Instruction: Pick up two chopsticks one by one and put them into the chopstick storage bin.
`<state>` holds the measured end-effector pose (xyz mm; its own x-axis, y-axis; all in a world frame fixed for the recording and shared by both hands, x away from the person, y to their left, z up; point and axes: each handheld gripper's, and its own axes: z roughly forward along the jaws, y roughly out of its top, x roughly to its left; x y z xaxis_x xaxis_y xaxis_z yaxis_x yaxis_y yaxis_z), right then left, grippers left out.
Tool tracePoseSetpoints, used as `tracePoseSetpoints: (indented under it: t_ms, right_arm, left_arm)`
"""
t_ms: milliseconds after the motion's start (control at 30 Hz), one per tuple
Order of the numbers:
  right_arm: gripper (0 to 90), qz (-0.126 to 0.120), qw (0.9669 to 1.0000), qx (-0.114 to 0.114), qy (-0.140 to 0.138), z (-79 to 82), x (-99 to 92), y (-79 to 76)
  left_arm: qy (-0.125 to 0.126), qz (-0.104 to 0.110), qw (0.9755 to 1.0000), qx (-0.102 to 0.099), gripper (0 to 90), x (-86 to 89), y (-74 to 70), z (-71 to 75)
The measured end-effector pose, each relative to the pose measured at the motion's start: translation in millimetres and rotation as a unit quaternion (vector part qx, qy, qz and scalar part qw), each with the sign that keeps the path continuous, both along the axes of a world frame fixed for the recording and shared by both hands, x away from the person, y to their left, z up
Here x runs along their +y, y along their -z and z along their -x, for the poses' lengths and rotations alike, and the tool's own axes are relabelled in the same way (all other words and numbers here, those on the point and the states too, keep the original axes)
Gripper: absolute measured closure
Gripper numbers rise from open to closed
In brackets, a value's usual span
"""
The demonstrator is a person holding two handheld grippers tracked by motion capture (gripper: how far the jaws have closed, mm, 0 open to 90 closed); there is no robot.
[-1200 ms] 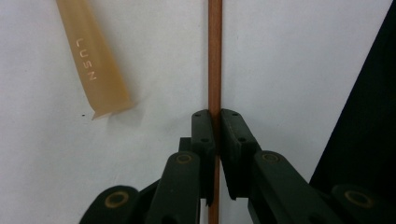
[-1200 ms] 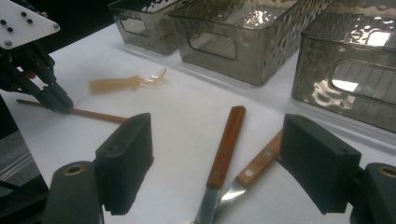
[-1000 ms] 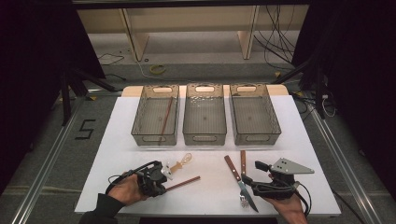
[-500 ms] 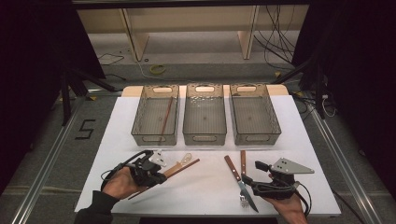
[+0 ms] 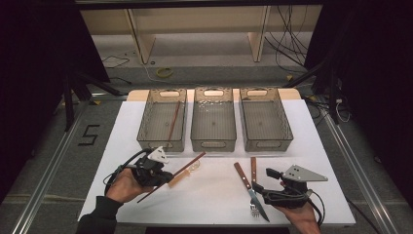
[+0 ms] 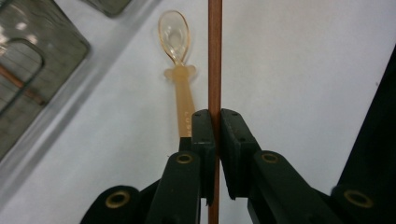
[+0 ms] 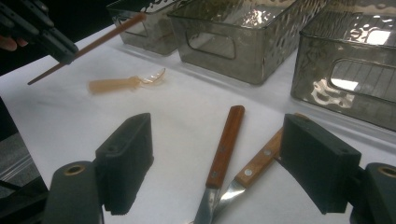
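Step in hand: sorting cutlery into trays; by my reading, the lift of a chopstick (image 5: 171, 176) was under way, near the front-left part of the white worktop (image 5: 214, 195).
Left gripper (image 6: 215, 122): jaws clamped tight on the chopstick partway along its shaft, the stick raised off the worktop and slanting toward the left tray (image 5: 162, 119).
Right gripper (image 7: 215, 158): jaws wide apart and empty, low over the front-right of the worktop, framing a wooden-handled knife (image 7: 223, 154) and fork (image 7: 254, 169).
Left tray contents: one matching chopstick (image 5: 172, 122) lay inside, so this tray looked like the likely target.
Next move, as judged: carry the stick over the near rim of the left tray, line it up with the tray's length, then release.
Other things: an amber plastic spoon (image 6: 177, 65) lay flat just beside the held stick; the middle tray (image 5: 214, 119) and right tray (image 5: 265, 119) looked bare.
Surface: white sheet, trays in a row along its back edge.
Room: dark surround, grey floor with a taped mark, loose cables and pale wooden legs behind.
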<state>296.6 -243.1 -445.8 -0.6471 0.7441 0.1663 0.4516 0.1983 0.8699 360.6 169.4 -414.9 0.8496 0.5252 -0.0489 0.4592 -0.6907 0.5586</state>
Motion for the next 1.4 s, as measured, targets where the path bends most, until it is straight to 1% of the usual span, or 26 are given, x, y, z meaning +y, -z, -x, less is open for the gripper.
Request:
tracePoseSetpoints:
  t_ms: [167,367,467,667,767,800,833,900,1033,1167,1300,1333,1400]
  right_arm:
    - [26.6,0.0,1.0,0.0,0.0,0.0,-0.1,0.1]
    - [26.6,-0.001,1.0,0.002,0.001,-0.1,0.0,0.2]
    - [26.6,-0.001,1.0,0.002,0.001,-0.1,-0.2,0.2]
    - [26.6,-0.002,1.0,0.002,0.001,0.0,-0.4,0.1]
    - [26.6,-0.001,1.0,0.002,0.001,-0.2,-0.3,0.5]
    - [26.6,-0.001,1.0,0.002,0.002,-0.2,-0.4,0.5]
    - [26.6,-0.001,1.0,0.002,0.002,-0.2,-0.5,0.4]
    - [26.6,-0.002,1.0,0.002,0.002,-0.5,-0.9,0.5]
    - [26.6,-0.003,1.0,0.002,0.002,-0.4,-1.1,0.4]
    - [26.6,-0.002,1.0,0.002,0.002,-0.3,-0.9,0.6]
    - [26.6,-0.002,1.0,0.003,0.002,-0.4,-0.8,0.7]
    - [26.6,-0.002,1.0,0.002,0.002,-0.5,-1.0,0.8]
    - [26.6,-0.002,1.0,0.003,0.002,-0.6,-1.1,0.8]
  left_arm:
    - [-0.02,0.023,0.9995,-0.011,84.1,5.5,-6.8,-7.0]
    - [-0.039,0.037,0.9984,-0.018,84.1,11.7,-13.2,-19.6]
    - [-0.048,0.048,0.9974,-0.023,84.1,13.0,-16.3,-24.3]
    - [-0.06,0.06,0.996,-0.029,84.1,16.0,-21.4,-34.7]
    - [-0.068,0.069,0.9946,-0.037,84.1,18.0,-27.0,-41.5]
    - [-0.073,0.074,0.9938,-0.039,84.1,18.9,-29.4,-43.7]
    - [-0.073,0.075,0.9937,-0.042,84.1,20.2,-32.1,-46.4]
    - [-0.08,0.083,0.9923,-0.047,84.1,21.9,-37.8,-50.6]
    - [-0.089,0.086,0.9907,-0.057,84.1,25.0,-50.5,-58.4]
    - [-0.1,0.094,0.9883,-0.067,84.1,30.0,-60.8,-67.7]
    - [-0.111,0.099,0.9861,-0.073,84.1,34.0,-68.0,-77.5]
    - [-0.112,0.1,0.986,-0.073,84.1,34.7,-68.9,-79.4]
    - [-0.119,0.104,0.9846,-0.075,84.1,35.9,-70.7,-84.3]
